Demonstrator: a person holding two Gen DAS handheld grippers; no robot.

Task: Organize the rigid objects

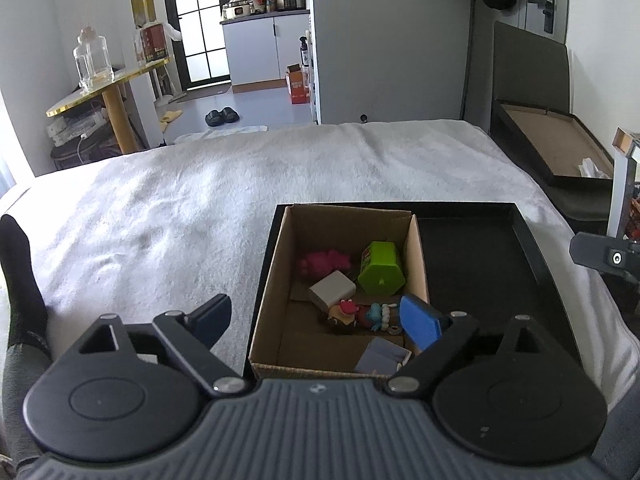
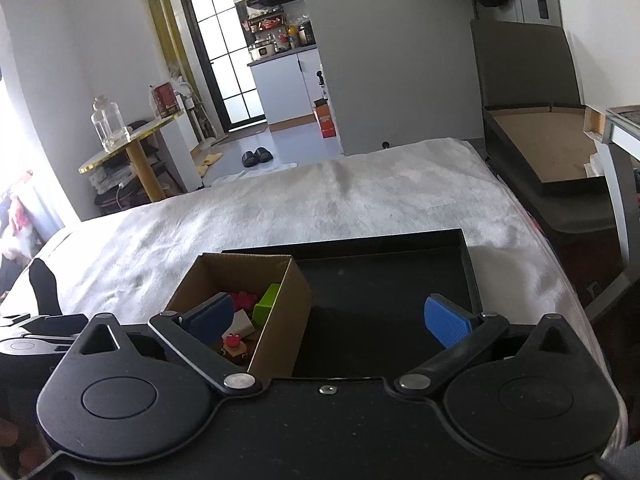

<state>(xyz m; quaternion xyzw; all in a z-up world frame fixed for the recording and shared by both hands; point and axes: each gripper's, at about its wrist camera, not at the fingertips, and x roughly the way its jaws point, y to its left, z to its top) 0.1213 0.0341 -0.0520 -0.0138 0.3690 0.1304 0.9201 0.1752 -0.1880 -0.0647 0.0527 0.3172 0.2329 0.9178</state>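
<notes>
**Two grippers wide open over the black tray, nothing held**

Your left gripper hangs with its jaws spread wide and grips nothing. Its left finger sits over the white blanket, and its blue right pad is above the near right corner of the cardboard box. Your right gripper is spread just as wide and also holds nothing: its left finger is above the box, its right blue pad above the bare floor of the black tray.

The box stands in the left part of the black tray, which lies on the blanket. Inside the box you can see a green plastic toy tipped on its side against the right wall, a pink fuzzy thing behind a grey block, a small colourful figure lying flat nearer you, and a purple-grey item at the near edge. The grey block is just beside the green toy.

A black sock rises at the left of the blanket. Beyond the bed stand a gold-topped round table with a glass jar on it, and black slippers on the floor.
</notes>
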